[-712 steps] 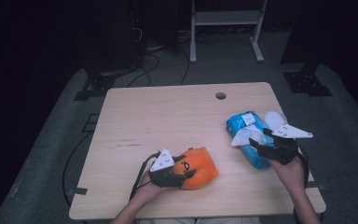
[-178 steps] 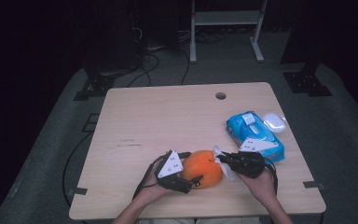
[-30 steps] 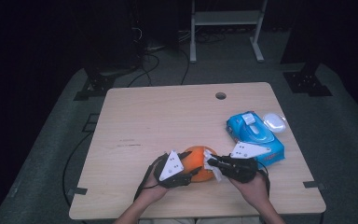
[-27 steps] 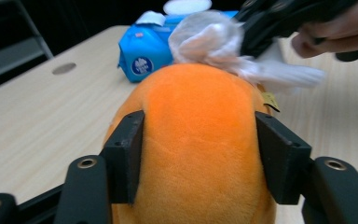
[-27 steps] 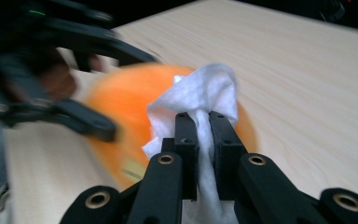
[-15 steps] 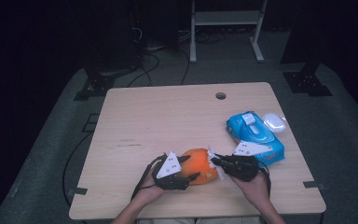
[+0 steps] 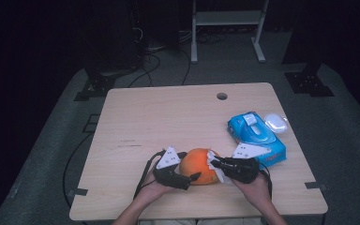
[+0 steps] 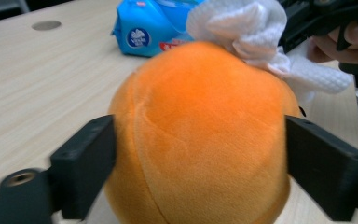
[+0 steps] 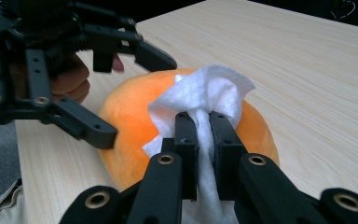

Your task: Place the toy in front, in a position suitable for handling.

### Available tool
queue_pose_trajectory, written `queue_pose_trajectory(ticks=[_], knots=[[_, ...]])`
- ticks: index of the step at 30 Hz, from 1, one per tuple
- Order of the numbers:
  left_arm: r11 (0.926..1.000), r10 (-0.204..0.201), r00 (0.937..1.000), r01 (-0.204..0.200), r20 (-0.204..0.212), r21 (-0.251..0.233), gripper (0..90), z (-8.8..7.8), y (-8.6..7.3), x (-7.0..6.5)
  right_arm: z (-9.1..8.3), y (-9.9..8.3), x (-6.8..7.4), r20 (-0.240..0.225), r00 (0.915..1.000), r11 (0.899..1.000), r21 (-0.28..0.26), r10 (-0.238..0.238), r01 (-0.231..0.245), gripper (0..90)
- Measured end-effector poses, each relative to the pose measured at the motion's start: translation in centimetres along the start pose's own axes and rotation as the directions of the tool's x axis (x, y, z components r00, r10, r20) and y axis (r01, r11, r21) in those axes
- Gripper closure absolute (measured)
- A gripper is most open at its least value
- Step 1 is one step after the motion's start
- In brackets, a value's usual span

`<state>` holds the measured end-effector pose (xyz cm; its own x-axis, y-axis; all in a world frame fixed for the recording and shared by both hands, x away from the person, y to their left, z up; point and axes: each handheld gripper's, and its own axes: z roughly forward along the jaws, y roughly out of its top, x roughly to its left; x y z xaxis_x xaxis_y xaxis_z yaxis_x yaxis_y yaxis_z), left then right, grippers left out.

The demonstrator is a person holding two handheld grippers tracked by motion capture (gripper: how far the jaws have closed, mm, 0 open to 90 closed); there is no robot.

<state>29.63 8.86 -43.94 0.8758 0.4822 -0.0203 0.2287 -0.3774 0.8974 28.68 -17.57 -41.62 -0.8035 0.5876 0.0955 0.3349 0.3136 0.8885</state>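
At the counter's (image 7: 168,117) near edge, the left tongs (image 8: 200,158) stay clamped around an orange plush ball (image 8: 200,135) while the right tongs (image 9: 199,135), pinched on a white wipe (image 9: 205,98), have shifted slightly over it, suggesting wiping continues.

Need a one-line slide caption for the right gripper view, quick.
Right gripper pinches a white wipe against the orange plush ball while the left gripper grips the ball.
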Motion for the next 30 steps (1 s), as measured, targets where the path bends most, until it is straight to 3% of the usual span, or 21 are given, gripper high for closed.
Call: queue_pose_trajectory(ticks=[3, 4, 6, 8, 9, 13, 15, 16, 18, 20, 24, 25, 30], knots=[[0.9981, 0.062, 0.9979, -0.062, -0.016, 0.002, 25.7, -0.1, 0.5, -0.8, 0.1, 0.5, 1.2, -0.002, 0.9996, 0.999, -0.013, -0.03, 0.03, 82.4], [0.9956, 0.094, 0.9955, -0.094, -0.014, 0.002, 27.7, 0.0, 0.6, -1.2, 0.2, 1.0, 2.2, -0.047, 0.9967, 0.997, -0.038, -0.066, 0.064, 82.3], [0.9876, 0.157, 0.9874, -0.157, -0.018, 0.007, 27.9, 0.3, 0.8, -2.1, 0.4, 1.2, 2.8, -0.067, 0.9943, 0.996, -0.043, -0.083, 0.08, 82.3], [0.9818, 0.189, 0.9816, -0.189, -0.026, 0.018, 27.7, 0.4, 0.8, -2.5, 0.8, 1.6, 3.7, -0.036, 0.9885, 0.989, -0.01, -0.147, 0.147, 82.4], [0.9841, 0.178, 0.9839, -0.177, -0.022, 0.01, 27.1, 0.4, 0.8, -2.4, 0.8, 1.6, 3.7, -0.027, 0.9872, 0.988, 0.0, -0.157, 0.157, 82.4], [0.9927, 0.121, 0.9924, -0.121, -0.022, -0.001, 18.7, 0.3, 0.5, -1.5, 0.1, 1.3, 1.9, 0.016, 0.9945, 0.995, -0.003, -0.104, 0.104, 82.4], [0.9985, 0.055, 0.9976, -0.054, -0.043, 0.01, 9.7, 0.5, 0.5, -1.1, -0.2, 0.9, 1.0, 0.029, 0.9968, 0.997, -0.002, -0.074, 0.075, 82.5], [0.9999, 0.012, 0.9994, -0.011, -0.032, 0.01, 8.1, 0.6, 0.4, -0.8, -0.3, 0.6, 0.6, 0.033, 0.9976, 0.998, -0.004, -0.062, 0.062, 82.5], [0.9979, -0.062, 0.9979, 0.063, -0.015, 0.018, 7.5, 0.9, 0.2, -0.3, -0.3, 0.2, 0.1, 0.023, 0.9995, 1.0, -0.012, -0.022, 0.022, 82.5], [0.9951, -0.097, 0.9953, 0.097, 0.007, 0.018, 8.8, 0.9, 0.0, 0.0, -0.2, 0.1, 0.0, 0.028, 0.9994, 1.0, -0.008, -0.021, 0.021, 82.5], [0.9997, -0.02, 0.9995, 0.02, -0.025, 0.015, 23.4, 0.5, 0.4, -0.9, -0.2, 0.4, 0.6, 0.042, 0.9983, 0.999, -0.008, -0.042, 0.042, 82.4], [0.9999, -0.004, 0.9993, 0.005, -0.036, 0.011, 24.3, 0.6, 0.5, -1.2, -0.2, 0.7, 1.3, 0.06, 0.9955, 0.997, -0.005, -0.074, 0.074, 82.4], [0.9937, 0.112, 0.9907, -0.112, -0.078, 0.005, 24.9, 1.0, 1.0, -3.3, 0.5, 1.7, 4.1, 0.031, 0.9841, 0.984, -0.023, -0.175, 0.176, 82.3]])
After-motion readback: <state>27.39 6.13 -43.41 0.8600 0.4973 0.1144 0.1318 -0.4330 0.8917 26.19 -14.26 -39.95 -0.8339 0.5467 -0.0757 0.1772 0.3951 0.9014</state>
